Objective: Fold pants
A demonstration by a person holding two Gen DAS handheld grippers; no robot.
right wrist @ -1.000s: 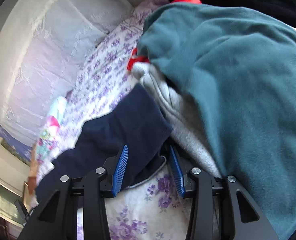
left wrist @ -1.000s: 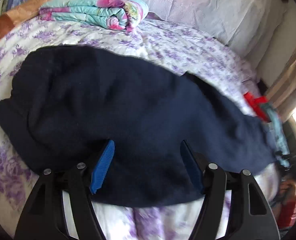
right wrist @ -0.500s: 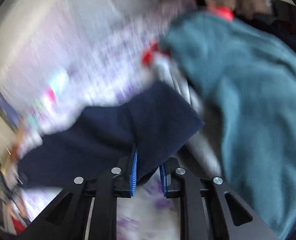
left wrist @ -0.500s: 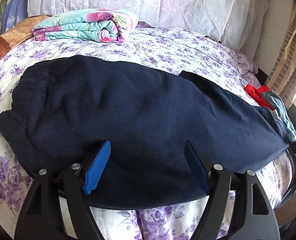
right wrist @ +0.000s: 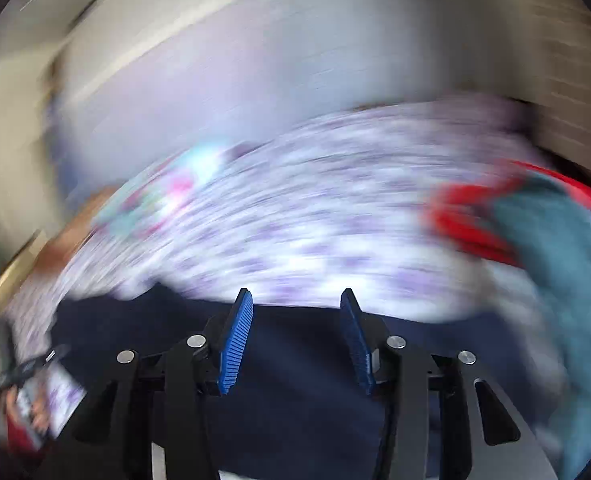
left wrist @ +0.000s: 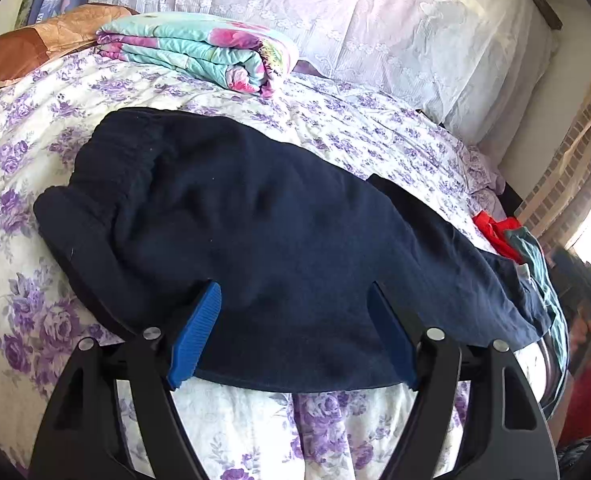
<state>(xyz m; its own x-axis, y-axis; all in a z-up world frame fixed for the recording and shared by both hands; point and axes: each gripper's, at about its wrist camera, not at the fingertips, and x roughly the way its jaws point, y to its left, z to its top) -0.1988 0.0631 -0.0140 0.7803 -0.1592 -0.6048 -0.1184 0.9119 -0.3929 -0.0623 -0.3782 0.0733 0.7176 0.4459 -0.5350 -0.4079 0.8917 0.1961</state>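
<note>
Dark navy pants (left wrist: 263,240) lie across the floral bedsheet, waistband at the left, legs running right toward the bed's edge. My left gripper (left wrist: 295,296) is open, its blue pads over the near edge of the pants, holding nothing. In the blurred right wrist view my right gripper (right wrist: 295,300) is open above the navy fabric (right wrist: 295,400), its jaws apart with nothing between them.
A folded turquoise floral blanket (left wrist: 199,52) lies at the back left, white pillows (left wrist: 355,20) behind it. Red cloth (left wrist: 495,232) and teal cloth (left wrist: 535,260) lie at the right edge; they also show in the right wrist view (right wrist: 555,248).
My right gripper closed on the pant leg's end, then opened and swung fast to the left over the pants. My left gripper stayed open and shifted little.
</note>
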